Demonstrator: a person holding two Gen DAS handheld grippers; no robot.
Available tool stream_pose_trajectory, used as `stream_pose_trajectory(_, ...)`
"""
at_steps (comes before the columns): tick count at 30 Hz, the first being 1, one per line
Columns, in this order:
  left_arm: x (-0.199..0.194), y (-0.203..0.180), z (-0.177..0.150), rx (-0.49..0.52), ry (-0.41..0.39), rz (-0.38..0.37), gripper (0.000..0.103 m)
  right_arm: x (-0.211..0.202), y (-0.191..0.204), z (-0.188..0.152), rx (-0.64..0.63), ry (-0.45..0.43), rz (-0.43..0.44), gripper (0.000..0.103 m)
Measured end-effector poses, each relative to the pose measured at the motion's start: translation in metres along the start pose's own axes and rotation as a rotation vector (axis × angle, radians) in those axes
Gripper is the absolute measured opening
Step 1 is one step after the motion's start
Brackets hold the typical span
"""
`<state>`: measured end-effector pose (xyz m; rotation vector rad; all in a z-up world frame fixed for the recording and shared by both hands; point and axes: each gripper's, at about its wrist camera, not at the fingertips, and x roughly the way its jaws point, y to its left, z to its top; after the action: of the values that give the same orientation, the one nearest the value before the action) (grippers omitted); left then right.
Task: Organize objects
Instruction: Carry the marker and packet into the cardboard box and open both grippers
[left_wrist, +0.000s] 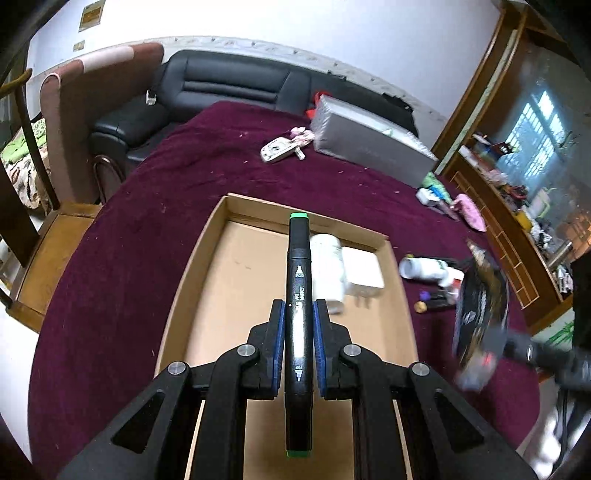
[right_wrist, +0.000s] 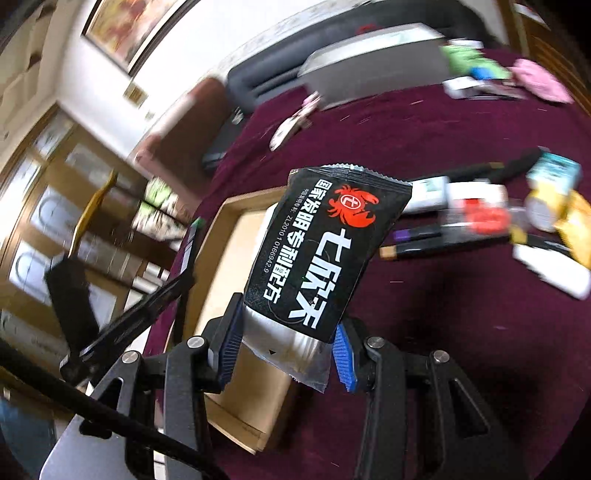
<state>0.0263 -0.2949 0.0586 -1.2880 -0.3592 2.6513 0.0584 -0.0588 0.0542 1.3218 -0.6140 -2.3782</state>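
The left tool (left_wrist: 299, 347) is clamped on a black marker with green ends (left_wrist: 298, 295), held above a shallow cardboard box (left_wrist: 207, 258) that sits on a desk covered in a dark red cloth (left_wrist: 110, 277). Inside the box, at its far right corner, lie a white bottle (left_wrist: 327, 273) and a white charger plug (left_wrist: 364, 273). The right tool (right_wrist: 286, 354) grips the silver end of a black snack packet with a red crab (right_wrist: 321, 251), held over the box's right edge, while more markers and packets lie scattered on the cloth right of the box.

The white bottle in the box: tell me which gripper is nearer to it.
Left. The left gripper, shut on a marker, hangs over the box just short of the white bottle. The right gripper, holding a black packet, is off past the box's right wall.
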Motion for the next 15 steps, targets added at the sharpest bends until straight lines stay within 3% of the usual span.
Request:
stream_pose_trajectory(8, 0.056, 0.016, 0.022, 0.003, 0.099, 0.040, 0.011, 0.071, 0.037, -0.007, -0.070, 0.144, -0.007, 0.042)
stream_pose_trajectory(15, 0.084, 0.019, 0.021, 0.003, 0.142, 0.048, 0.011, 0.103, 0.033, -0.007, -0.084, 0.196, -0.104, 0.042)
